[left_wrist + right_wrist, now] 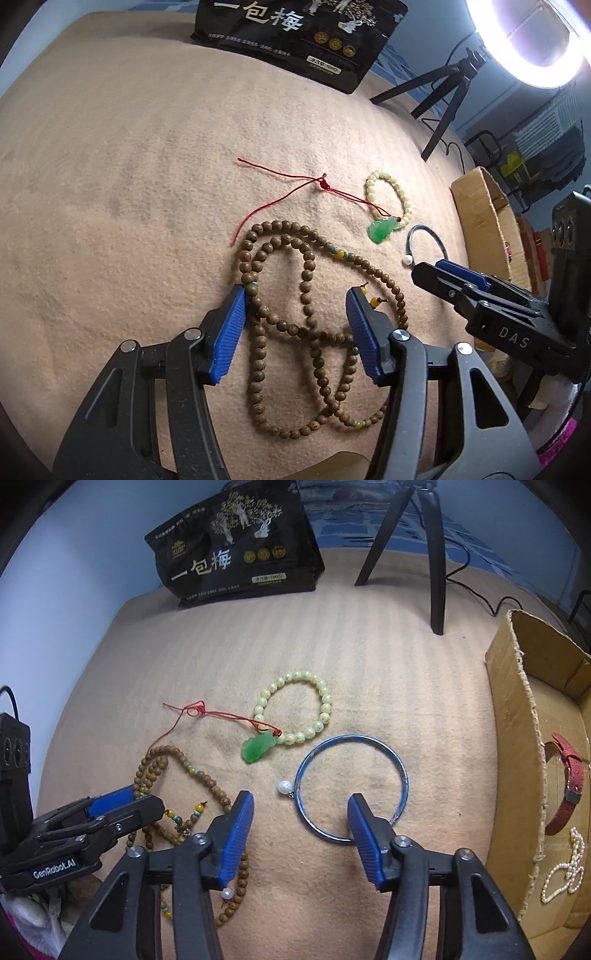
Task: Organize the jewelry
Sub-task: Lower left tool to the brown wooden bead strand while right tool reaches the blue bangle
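A long brown wooden bead necklace [306, 332] lies looped on the beige cloth; it also shows in the right wrist view [207, 786]. My left gripper [295, 306] is open, its blue pads on either side of the loops. A green jade pendant [384, 228] on a red cord [280, 199] lies against a pale yellow bead bracelet [295, 709]. A blue bangle [351, 786] with a white pearl [284, 787] lies before my right gripper [301, 812], which is open with its right pad on the bangle's near rim.
An open cardboard box [517, 738] at the right holds a red watch strap [567, 782] and a pearl strand [565, 875]. A black snack bag [236, 550] and tripod legs [436, 554] stand at the back. A ring light [535, 40] glows upper right.
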Available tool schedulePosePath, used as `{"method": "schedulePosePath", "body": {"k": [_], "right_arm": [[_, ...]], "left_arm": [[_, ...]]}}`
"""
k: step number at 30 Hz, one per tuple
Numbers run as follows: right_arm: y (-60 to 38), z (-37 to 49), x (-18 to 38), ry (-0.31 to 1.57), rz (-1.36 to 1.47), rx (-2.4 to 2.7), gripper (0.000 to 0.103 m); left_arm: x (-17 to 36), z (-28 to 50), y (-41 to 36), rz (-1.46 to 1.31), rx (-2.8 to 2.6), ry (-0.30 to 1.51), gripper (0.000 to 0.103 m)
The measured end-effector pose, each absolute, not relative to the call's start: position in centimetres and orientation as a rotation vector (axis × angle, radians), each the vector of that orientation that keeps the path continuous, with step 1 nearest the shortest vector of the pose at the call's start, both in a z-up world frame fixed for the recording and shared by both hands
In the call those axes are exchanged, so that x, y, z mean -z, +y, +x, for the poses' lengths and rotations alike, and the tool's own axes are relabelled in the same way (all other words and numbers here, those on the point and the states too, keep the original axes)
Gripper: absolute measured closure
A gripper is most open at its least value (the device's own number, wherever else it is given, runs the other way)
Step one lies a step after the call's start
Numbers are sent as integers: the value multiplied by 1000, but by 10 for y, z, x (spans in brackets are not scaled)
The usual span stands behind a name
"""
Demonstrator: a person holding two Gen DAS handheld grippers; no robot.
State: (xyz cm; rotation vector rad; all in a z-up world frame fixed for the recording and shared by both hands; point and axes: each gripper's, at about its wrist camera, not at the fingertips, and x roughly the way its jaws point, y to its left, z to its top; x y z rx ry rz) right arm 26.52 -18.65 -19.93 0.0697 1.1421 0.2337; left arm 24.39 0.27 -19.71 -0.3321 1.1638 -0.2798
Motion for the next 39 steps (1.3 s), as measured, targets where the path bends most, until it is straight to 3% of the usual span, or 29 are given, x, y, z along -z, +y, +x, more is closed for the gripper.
{"method": "schedulePosePath", "body": {"k": [14, 19, 25, 27, 29, 31, 39], "right_arm": [[-178, 264, 207, 1151, -4, -223, 57], [-176, 265, 208, 1136, -26, -224, 57], [-177, 266, 208, 1138, -18, -228, 56], [-178, 266, 207, 1139, -12, -231, 56], [-179, 266, 207, 1141, -3, -235, 56], [-181, 267, 207, 1143, 12, -239, 56], [-185, 267, 206, 1147, 29, -247, 56]], "left_arm": [[198, 241, -14, -159, 188, 1122, 48], [200, 241, -7, -181, 191, 1097, 66], [199, 242, 9, -309, 259, 1109, 67], [200, 240, 7, -326, 301, 1123, 64], [198, 237, 2, -316, 334, 1121, 47], [196, 232, -5, -287, 366, 1120, 41], [194, 216, -42, -41, 353, 1100, 39]]}}
